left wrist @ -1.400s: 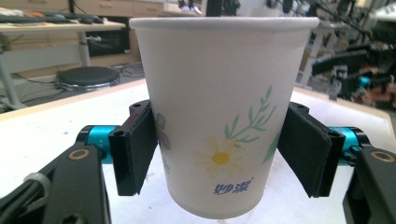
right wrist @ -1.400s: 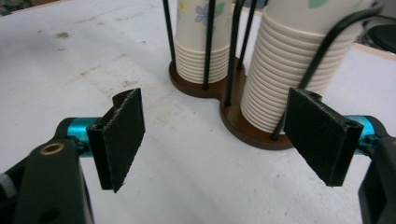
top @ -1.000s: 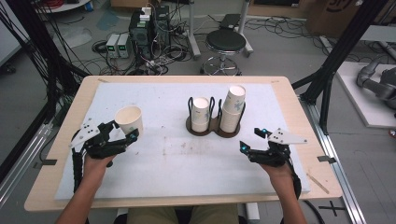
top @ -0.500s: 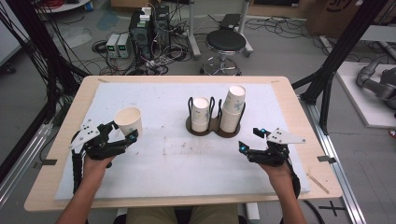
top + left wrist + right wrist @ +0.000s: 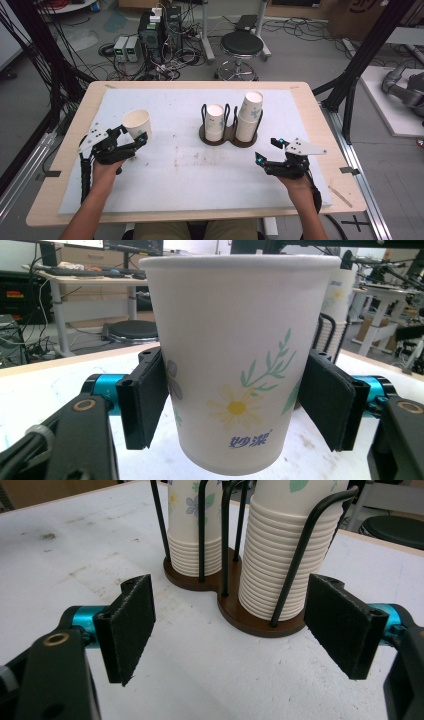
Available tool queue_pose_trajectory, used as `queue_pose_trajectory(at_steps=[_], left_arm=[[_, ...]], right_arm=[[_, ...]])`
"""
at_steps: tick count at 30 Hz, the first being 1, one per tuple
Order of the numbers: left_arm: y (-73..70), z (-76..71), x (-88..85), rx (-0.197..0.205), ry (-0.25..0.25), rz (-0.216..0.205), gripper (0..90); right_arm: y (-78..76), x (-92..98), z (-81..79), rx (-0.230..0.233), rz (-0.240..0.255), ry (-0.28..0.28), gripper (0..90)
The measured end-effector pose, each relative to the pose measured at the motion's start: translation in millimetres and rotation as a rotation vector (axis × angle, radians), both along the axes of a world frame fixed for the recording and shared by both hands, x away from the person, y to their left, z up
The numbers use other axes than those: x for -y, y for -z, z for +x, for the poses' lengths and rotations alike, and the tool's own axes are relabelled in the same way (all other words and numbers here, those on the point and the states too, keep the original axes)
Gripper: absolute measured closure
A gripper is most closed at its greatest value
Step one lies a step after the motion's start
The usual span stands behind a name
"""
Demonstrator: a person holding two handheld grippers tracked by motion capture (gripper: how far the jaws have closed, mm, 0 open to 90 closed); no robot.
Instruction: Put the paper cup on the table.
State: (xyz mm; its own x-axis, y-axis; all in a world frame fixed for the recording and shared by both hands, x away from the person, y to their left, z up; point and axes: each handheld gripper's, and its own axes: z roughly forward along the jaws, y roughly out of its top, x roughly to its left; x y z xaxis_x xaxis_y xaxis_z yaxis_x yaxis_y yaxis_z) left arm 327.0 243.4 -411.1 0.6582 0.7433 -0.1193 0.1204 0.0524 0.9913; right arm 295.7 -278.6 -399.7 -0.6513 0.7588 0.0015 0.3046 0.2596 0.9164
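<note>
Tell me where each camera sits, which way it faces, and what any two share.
High view: above the person's side, looking forward and down on the table; both forearms, left gripper, right gripper.
Left gripper view: on that gripper, along its fingers pressed on a paper cup.
Right gripper view: on that gripper, between open fingers toward the cup holder.
Shared: the high and right gripper views both show the holder's two stacks.

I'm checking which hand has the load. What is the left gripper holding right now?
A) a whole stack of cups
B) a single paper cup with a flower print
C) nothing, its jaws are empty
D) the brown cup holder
B: the left gripper has its pads pressed on both sides of one flower-printed paper cup, lifted off the table.
</note>
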Motion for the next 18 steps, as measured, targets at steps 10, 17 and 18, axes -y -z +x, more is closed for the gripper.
queue_pose_trajectory(at_steps=[10, 17, 18], left_arm=[[17.0, 28.9, 31.7, -0.074, -0.007, 0.067, 30.8], [33.3, 42.0, 41.3, -0.160, -0.023, 0.163, 31.3], [35.7, 43.2, 42.6, -0.178, -0.023, 0.177, 31.4]], right_arm=[[-0.1, 0.0, 1.3, 0.001, 0.002, -0.009, 21.8], [1.5, -1.7, 1.9, -0.010, -0.005, -0.017, 21.8], [1.3, -1.9, 1.7, -0.011, -0.005, -0.016, 21.8]])
